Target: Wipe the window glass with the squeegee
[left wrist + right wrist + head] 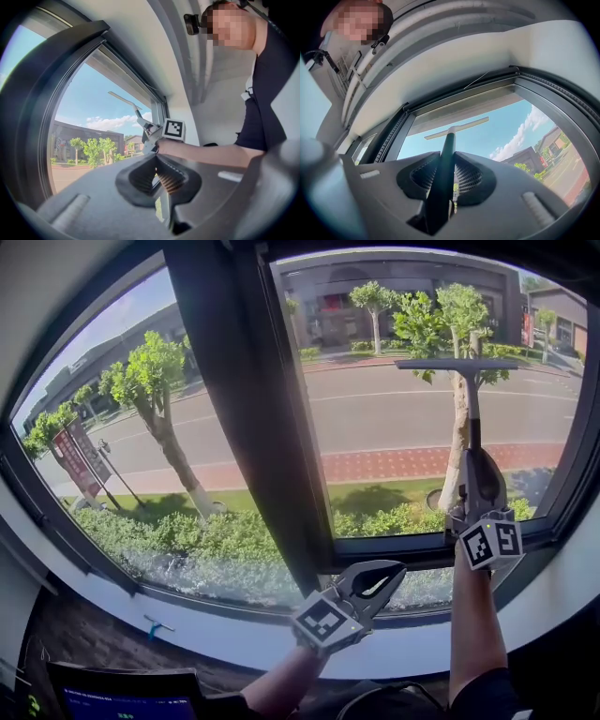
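Note:
The squeegee (472, 399) stands upright against the right window pane (375, 409), its blade (457, 363) level near the top of the glass. My right gripper (474, 467) is shut on the dark handle, below the blade. The right gripper view shows the handle (445, 164) clamped between the pads and the pale blade (457, 127) beyond it. My left gripper (392, 573) hangs low by the sill, shut, with nothing in it. In the left gripper view its jaws (159, 177) meet, and the right gripper (151, 135) with the squeegee (123, 100) shows beyond them.
A wide dark mullion (251, 418) separates the right pane from the left pane (122, 437). The white sill (216, 626) runs below both. A small blue object (157, 625) lies on the dark ledge below, and a screen (122, 697) sits at bottom left.

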A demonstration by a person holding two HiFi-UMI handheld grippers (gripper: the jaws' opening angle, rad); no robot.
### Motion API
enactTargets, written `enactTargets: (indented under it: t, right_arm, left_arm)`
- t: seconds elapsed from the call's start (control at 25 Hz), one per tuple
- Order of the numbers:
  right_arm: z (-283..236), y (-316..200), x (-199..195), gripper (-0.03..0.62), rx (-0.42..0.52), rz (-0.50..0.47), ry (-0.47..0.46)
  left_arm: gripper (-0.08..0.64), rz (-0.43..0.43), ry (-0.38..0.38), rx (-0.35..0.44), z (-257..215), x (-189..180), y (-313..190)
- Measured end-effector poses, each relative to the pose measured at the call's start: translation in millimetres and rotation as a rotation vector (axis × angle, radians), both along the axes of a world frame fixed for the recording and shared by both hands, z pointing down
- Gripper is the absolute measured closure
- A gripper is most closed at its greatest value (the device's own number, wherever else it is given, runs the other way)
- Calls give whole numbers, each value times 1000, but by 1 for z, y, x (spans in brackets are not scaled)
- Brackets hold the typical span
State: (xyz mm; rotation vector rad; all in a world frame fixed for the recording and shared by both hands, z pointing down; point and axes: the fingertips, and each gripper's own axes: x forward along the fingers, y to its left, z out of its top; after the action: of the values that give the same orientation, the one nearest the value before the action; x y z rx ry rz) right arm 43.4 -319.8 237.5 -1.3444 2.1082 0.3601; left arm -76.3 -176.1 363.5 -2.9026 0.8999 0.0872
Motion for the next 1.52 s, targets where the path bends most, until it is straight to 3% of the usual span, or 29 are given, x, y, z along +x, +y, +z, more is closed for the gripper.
enactTargets:
  t: [1.52]
  right_arm:
    - [144,29,-3,494,-239,-43,20]
  left_arm:
    - [557,42,-38,-63,19,12,8]
